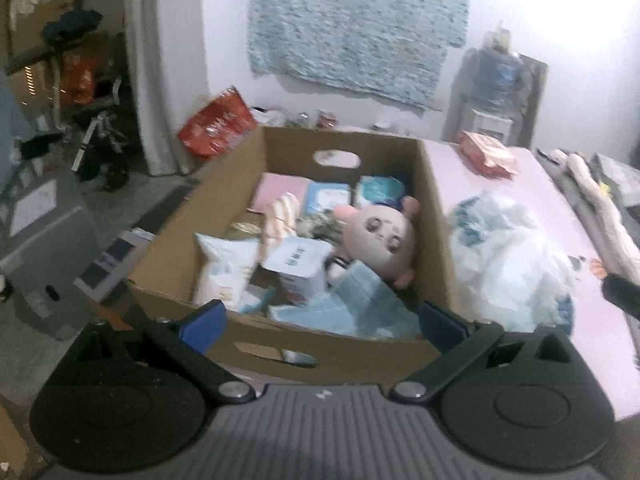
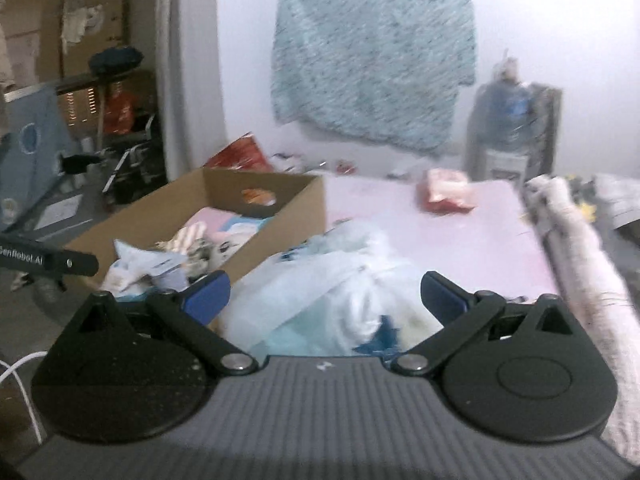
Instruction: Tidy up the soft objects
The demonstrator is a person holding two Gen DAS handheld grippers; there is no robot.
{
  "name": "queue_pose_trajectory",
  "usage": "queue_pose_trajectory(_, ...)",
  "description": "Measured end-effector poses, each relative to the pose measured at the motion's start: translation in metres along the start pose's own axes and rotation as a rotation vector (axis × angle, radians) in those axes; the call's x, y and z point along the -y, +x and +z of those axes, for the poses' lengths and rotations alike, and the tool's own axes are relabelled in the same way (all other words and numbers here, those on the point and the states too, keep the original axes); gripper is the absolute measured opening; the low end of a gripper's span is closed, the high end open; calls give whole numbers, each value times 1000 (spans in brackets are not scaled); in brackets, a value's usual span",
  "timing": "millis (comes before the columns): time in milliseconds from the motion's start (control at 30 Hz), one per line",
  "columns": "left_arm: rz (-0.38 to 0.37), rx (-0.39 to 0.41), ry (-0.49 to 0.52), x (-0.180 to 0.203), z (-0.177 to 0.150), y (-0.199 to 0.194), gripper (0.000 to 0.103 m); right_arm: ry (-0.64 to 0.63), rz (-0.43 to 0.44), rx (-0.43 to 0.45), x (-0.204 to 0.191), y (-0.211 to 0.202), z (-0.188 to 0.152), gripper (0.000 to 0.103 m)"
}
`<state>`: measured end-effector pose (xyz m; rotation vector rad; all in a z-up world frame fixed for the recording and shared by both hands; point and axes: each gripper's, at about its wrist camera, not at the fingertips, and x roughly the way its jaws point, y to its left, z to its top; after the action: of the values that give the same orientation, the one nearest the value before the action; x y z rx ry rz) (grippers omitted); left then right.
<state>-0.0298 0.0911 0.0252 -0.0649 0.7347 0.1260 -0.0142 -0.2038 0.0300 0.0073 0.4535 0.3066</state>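
Note:
A cardboard box [image 1: 436, 216] stands on the pink table, filled with soft things: a pink plush doll [image 1: 382, 240], tissue packs [image 1: 226, 268], a striped cloth [image 1: 280, 220] and blue face masks [image 1: 360, 300]. My left gripper [image 1: 324, 320] hovers over the box's near wall, open, nothing between its blue pads. In the right wrist view the same box [image 2: 280, 216] lies to the left. A crumpled white plastic bag [image 2: 332, 292] sits just ahead of my right gripper [image 2: 324, 294], which is open; the bag shows between the fingers, untouched. The bag [image 1: 508, 256] also appears right of the box.
A pink packet [image 2: 446, 192] lies at the table's far side. Rolled towels [image 2: 580, 260] line the right edge. A red snack bag [image 1: 218, 124] leans behind the box. A blue blanket [image 2: 372, 60] hangs on the wall, a water dispenser [image 2: 512, 120] beside it. Clutter fills the floor on the left.

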Motion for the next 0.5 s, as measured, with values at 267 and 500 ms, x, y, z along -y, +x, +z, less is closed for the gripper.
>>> queue_pose_trajectory(267, 9, 49, 13, 2, -9, -8, 103, -45, -79, 53, -11, -7, -7, 102)
queue_pose_trajectory(500, 19, 83, -11, -5, -7, -20, 103, 26, -13, 117, -17, -17, 2, 102)
